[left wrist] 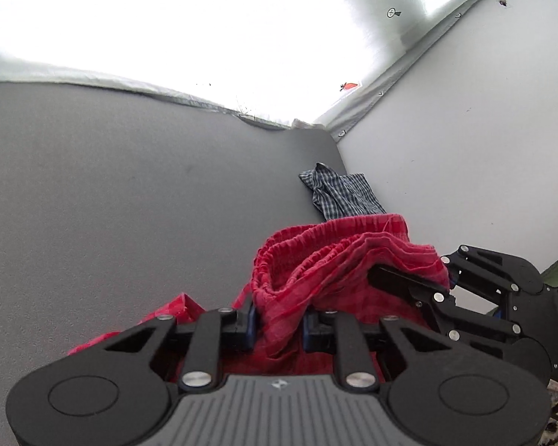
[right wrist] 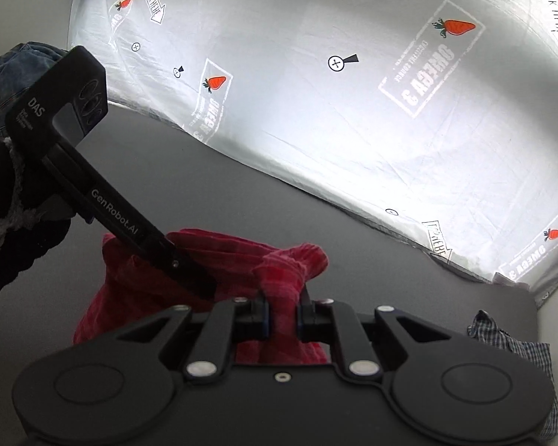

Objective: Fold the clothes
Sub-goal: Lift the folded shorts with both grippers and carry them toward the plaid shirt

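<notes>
1. The left tongs (left wrist: 279, 329) are clamped on a bunch of the red shorts (left wrist: 316, 260) near the elastic waistband.
2. The right tongs (right wrist: 282, 321) pinch another gathered part of the same waistband; both grips sit close together.
3. The shorts hang bunched between the two, seemingly lifted above the grey tabletop (left wrist: 130, 204), near its wall-side edge.
4. Judgement: to fold well, draw the two tongs apart along the waistband until the cloth goes taut, then lay it flat.
5. A checked garment (left wrist: 342, 193) lies toward the far corner by the wall (left wrist: 465, 148); keep clear of it.
6. Open room lies across the middle, away from the wall.
</notes>
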